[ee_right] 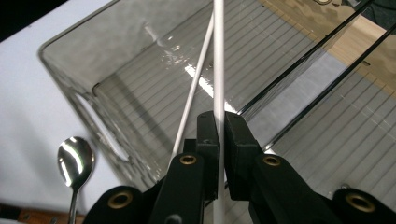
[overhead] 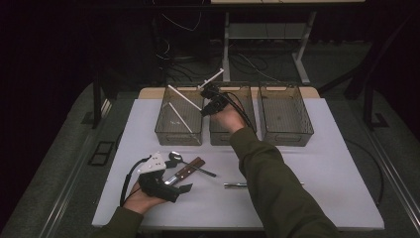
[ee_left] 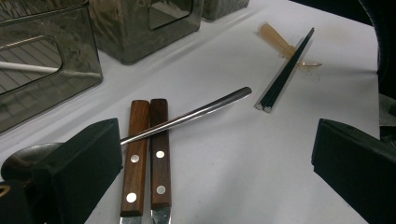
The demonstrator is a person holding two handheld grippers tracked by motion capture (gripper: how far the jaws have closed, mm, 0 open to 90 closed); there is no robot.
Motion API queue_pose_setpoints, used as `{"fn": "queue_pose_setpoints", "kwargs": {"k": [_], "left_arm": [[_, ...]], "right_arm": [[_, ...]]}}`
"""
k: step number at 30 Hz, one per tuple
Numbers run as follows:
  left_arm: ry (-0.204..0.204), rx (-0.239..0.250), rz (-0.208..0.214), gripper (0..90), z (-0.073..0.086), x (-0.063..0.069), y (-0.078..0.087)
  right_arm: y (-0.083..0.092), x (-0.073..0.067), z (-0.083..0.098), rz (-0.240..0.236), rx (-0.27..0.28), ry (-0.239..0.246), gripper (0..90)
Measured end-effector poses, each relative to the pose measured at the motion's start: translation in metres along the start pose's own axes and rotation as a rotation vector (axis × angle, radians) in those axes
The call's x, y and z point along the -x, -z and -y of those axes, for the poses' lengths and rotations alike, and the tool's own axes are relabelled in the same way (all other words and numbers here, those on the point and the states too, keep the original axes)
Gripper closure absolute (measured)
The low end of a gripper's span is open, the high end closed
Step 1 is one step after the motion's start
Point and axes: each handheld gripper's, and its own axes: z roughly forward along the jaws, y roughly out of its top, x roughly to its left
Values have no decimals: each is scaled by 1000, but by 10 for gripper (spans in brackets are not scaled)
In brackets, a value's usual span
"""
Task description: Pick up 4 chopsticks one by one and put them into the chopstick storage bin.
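Note:
My right gripper (overhead: 204,110) (ee_right: 218,123) is shut on a white chopstick (overhead: 183,97) (ee_right: 218,56) and holds it over the left clear bin (overhead: 163,131) (ee_right: 65,70). A second white chopstick (overhead: 179,118) (ee_right: 194,88) lies slanted on that bin's floor. Near the table's front left, my left gripper (overhead: 182,191) (ee_left: 215,140) rests open with nothing between its jaws. Just ahead of it lie two wooden-handled knives (ee_left: 140,154) (overhead: 185,171) side by side, and a metal spoon (ee_left: 187,116) (overhead: 174,157) (ee_right: 74,156) rests across their handles.
Two more clear bins, middle (overhead: 220,139) and right (overhead: 287,139), stand in a row at the back of the white table. A pair of black chopsticks (ee_left: 285,70) lies over an amber translucent utensil (ee_left: 275,37). A metal piece (overhead: 235,185) lies beside my right forearm.

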Motion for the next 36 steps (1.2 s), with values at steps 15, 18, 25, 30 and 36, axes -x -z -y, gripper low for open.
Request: {"fn": "queue_pose_setpoints", "kwargs": {"k": [15, 18, 25, 30, 36], "left_arm": [[2, 6, 11, 3, -1, -1, 0], [3, 8, 14, 4, -1, -1, 0], [-2, 8, 17, 4, -2, 0, -1], [-3, 7, 18, 4, -2, 0, -1], [-6, 8, 16, 4, -1, -1, -1]], "right_arm": [[-33, -2, -23, 52, -57, -39, 856], [-38, -4, -25, 58, -68, -50, 855], [-43, -7, -26, 58, -44, -55, 808], [-39, -9, -29, 52, -13, -49, 724], [-34, -8, -28, 42, 2, -46, 637]]}}
